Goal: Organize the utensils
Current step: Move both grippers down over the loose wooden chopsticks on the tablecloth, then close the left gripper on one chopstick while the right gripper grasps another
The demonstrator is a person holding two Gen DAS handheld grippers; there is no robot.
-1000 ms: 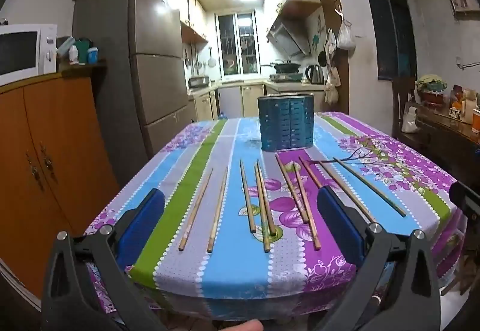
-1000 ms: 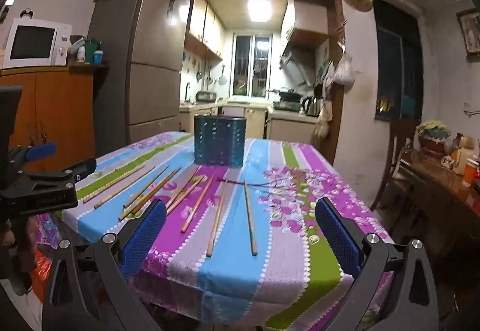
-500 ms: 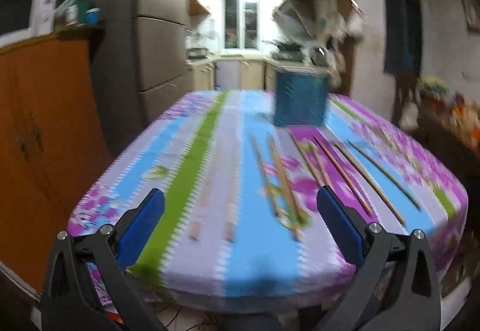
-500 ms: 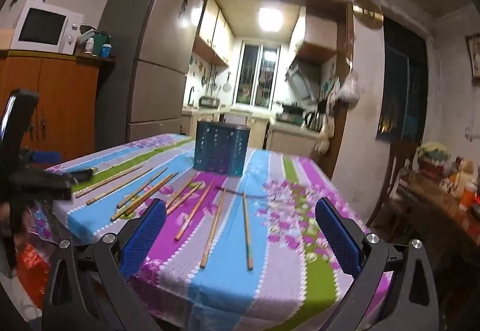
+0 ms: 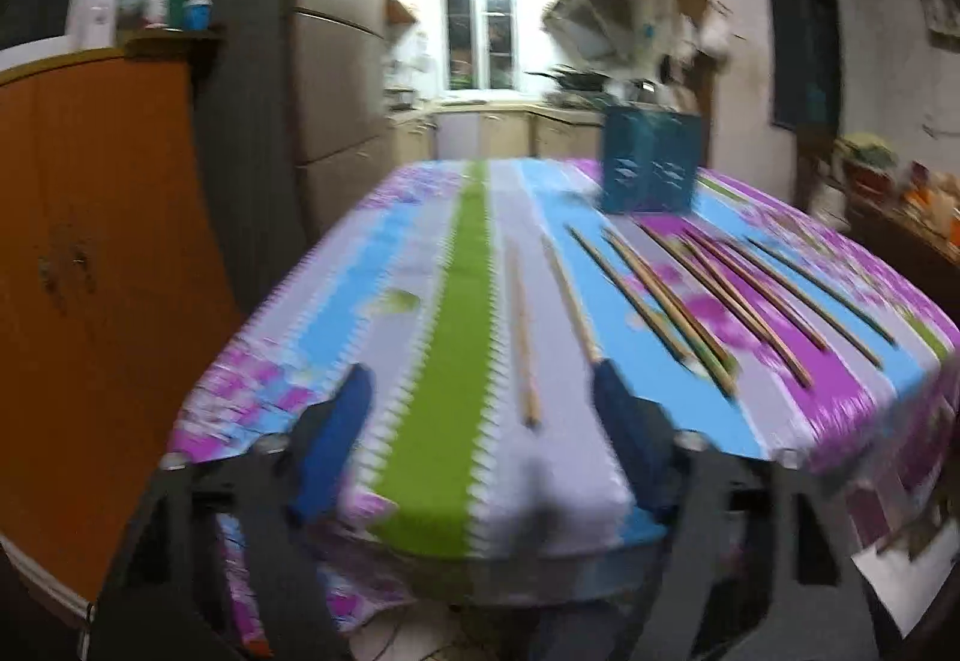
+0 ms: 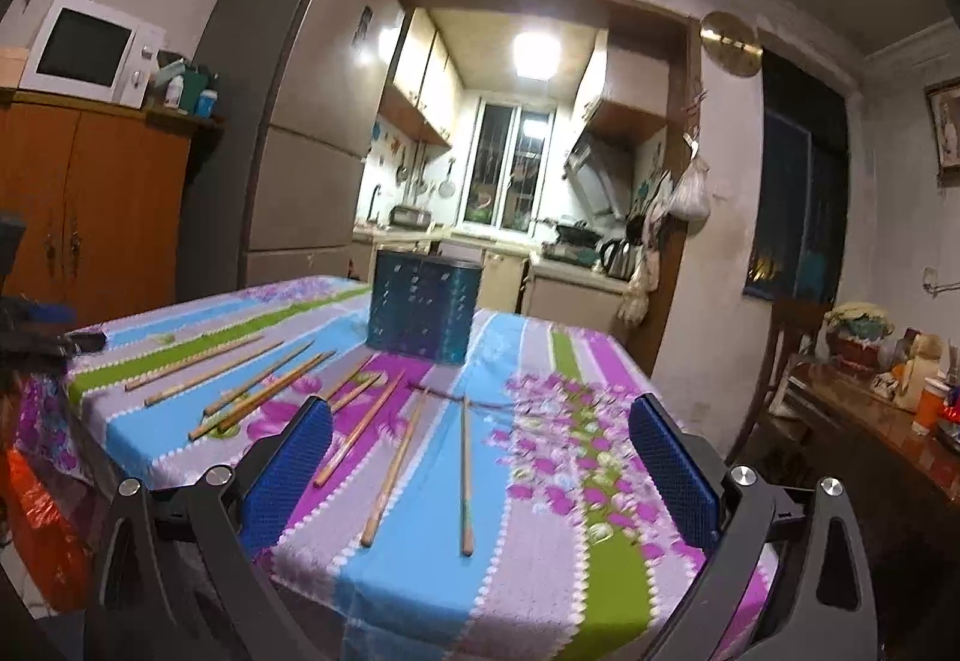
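On the striped tablecloth (image 6: 420,589) we see wooden chopsticks (image 6: 465,475) lying before the blue holder (image 6: 423,314). Our left gripper (image 5: 480,391) is closing around one chopstick (image 5: 522,337), not touching. Our right gripper (image 6: 480,421) is closing, wide, holding nothing.

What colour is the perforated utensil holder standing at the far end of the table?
Dark teal-blue perforated utensil holder, with small pale cut-outs; it shows best in the right wrist view.

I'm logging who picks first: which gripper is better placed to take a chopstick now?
Probably the left. The left gripper is closing around the near end of the leftmost chopstick, not yet touching. The right gripper, also closing, holds nothing, short of its chopsticks.
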